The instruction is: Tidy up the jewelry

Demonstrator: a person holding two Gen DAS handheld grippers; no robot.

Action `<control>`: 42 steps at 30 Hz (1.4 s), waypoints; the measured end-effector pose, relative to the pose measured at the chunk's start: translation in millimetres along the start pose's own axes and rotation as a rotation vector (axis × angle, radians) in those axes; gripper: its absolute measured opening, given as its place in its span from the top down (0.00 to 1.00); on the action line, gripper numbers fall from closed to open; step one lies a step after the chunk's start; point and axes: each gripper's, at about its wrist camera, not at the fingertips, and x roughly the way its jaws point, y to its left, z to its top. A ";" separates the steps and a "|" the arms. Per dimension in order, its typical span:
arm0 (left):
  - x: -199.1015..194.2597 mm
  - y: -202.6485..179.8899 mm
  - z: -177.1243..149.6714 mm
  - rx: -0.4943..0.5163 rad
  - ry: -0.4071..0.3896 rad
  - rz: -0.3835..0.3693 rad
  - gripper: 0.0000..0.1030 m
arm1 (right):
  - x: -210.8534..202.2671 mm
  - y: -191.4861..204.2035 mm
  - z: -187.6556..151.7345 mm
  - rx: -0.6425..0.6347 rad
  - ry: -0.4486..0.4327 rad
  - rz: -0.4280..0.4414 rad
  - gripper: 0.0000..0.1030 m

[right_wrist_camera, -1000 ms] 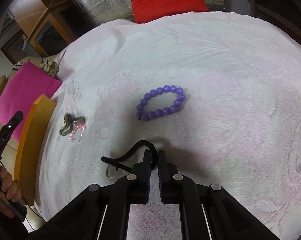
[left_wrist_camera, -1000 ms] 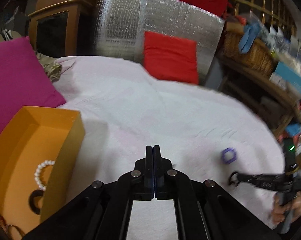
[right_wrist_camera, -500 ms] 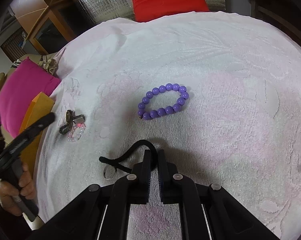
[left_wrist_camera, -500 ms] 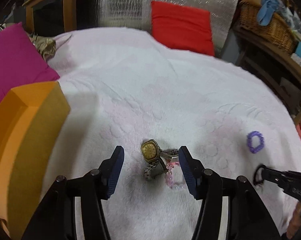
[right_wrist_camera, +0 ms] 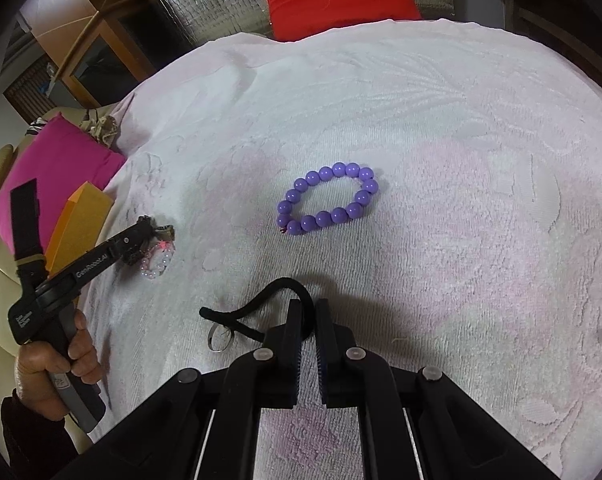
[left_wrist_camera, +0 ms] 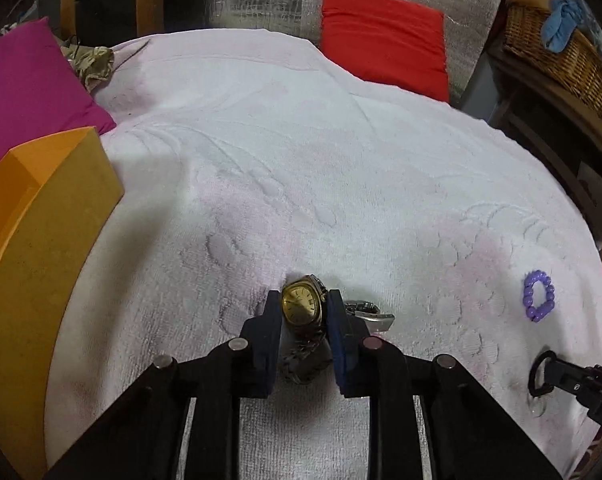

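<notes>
A gold-faced watch (left_wrist_camera: pixel 301 306) with a metal band lies on the pale pink towel (left_wrist_camera: pixel 301 160). My left gripper (left_wrist_camera: pixel 304 295) straddles it, jaws closing, both pads touching the sides of the watch case. From the right wrist view the left gripper (right_wrist_camera: pixel 141 236) is low at the watch, beside a clear pink bead bracelet (right_wrist_camera: pixel 155 264). My right gripper (right_wrist_camera: pixel 306 310) is shut on a black cord (right_wrist_camera: pixel 257 308) that carries a silver ring (right_wrist_camera: pixel 219 338). A purple bead bracelet (right_wrist_camera: pixel 327 200) lies loose just beyond it.
An orange box (left_wrist_camera: pixel 49 240) stands at the towel's left edge, with a magenta cushion (left_wrist_camera: pixel 29 80) behind it. A red cushion (left_wrist_camera: pixel 381 36) leans on silver foil at the back. A wicker basket (left_wrist_camera: pixel 557 52) sits on a shelf at the right.
The left gripper came down from beside the orange box, opened over the watch, and has closed in on the watch case. The right gripper and its cord stayed put.
</notes>
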 end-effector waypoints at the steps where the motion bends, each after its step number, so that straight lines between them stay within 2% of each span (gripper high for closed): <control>1: -3.0 0.7 0.7 -0.005 -0.011 -0.001 0.78 | -0.2 0.8 -0.1 -0.001 -0.002 -0.002 0.93; 9: -58.4 7.0 11.9 -0.022 -0.159 -0.013 0.78 | -2.7 7.5 0.0 0.004 -0.034 0.017 0.91; 14: -98.9 0.6 12.9 -0.007 -0.265 -0.057 0.78 | -10.5 22.1 -0.4 -0.027 -0.096 0.054 0.92; 25: -163.3 20.0 -1.3 -0.015 -0.396 -0.051 0.78 | -29.9 46.0 -3.8 -0.073 -0.193 0.118 0.93; 35: -231.3 71.2 -13.5 -0.092 -0.509 -0.027 0.78 | -38.8 91.3 -7.2 -0.150 -0.249 0.163 0.93; 42: -259.4 130.3 -20.3 -0.167 -0.531 0.078 0.78 | -41.9 158.0 -1.1 -0.246 -0.251 0.200 0.93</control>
